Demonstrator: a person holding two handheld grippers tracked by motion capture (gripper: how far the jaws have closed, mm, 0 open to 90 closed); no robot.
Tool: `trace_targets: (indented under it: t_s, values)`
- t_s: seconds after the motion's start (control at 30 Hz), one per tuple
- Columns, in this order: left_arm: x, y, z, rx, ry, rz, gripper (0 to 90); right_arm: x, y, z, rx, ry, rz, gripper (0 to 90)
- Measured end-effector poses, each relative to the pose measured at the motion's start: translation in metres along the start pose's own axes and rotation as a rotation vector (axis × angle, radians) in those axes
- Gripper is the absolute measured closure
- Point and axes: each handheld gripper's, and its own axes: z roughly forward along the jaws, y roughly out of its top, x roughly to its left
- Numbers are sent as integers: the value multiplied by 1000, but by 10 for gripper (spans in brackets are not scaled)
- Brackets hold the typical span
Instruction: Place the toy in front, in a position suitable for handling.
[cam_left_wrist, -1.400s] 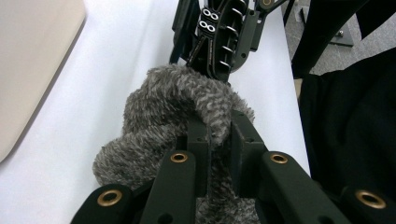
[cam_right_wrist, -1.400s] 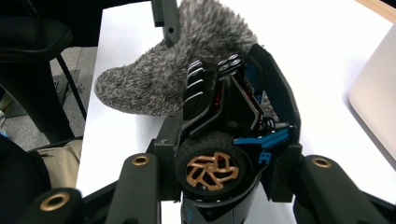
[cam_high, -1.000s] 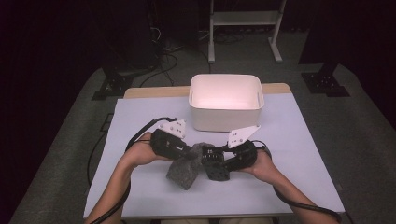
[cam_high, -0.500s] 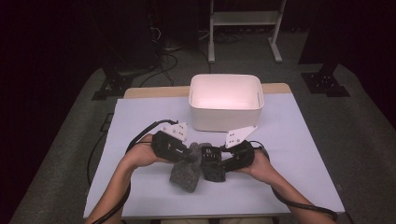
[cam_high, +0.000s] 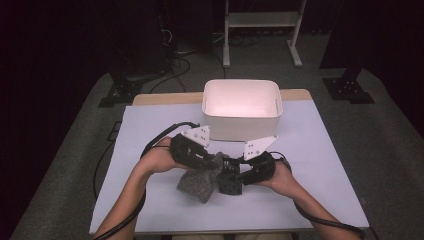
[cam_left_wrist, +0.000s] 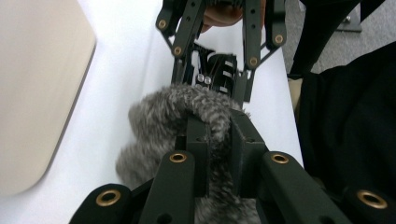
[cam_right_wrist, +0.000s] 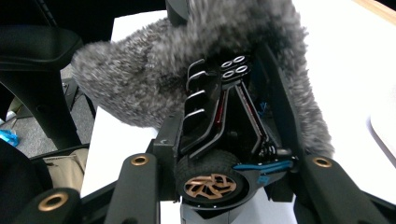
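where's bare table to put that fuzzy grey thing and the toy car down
Free: the white table left of the white bin, the stretch right of the bin, and the near strip along the front edge. Crowded: the middle, where the left gripper, right gripper, grey fuzzy cloth and black toy car bunch together.

Grey fuzzy cloth (cam_high: 197, 184) bunched on table near edge, draped against black toy car (cam_right_wrist: 219, 140) with bronze-hubbed wheel.

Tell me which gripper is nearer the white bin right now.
Left, slightly. The left gripper sits just below the white bin's left front corner, pinching the grey furry cloth; the right gripper holds a small black toy car farther toward the person.
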Motion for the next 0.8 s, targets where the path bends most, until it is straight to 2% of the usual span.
trace_targets:
  t_s: [0.07, 0.17, 0.27, 0.47, 0.57, 0.7, 0.8]
  values:
    - [0, 1, 2, 8, -11, -2, 800, 0, 0, -1, 1, 4, 2, 555]
    - [-1, -3, 9, 61, -4, -23, 797, -1, -2, -2, -3, 7, 8, 512]
    - [-1, -8, 9, 45, -15, -27, 796, -1, -4, -3, -3, 6, 22, 509]
    - [-1, -9, 7, 46, -13, -26, 797, -1, -6, -6, -6, 5, 24, 492]
    - [-1, -11, 5, 47, -14, -27, 797, -1, -9, -10, -3, -12, 28, 485]
    - [0, -11, 2, 32, -4, -29, 796, -2, -17, -19, -22, -30, 49, 553]
    - [0, -4, 0, 22, 4, -18, 795, -4, -17, -20, -20, -14, 55, 558]
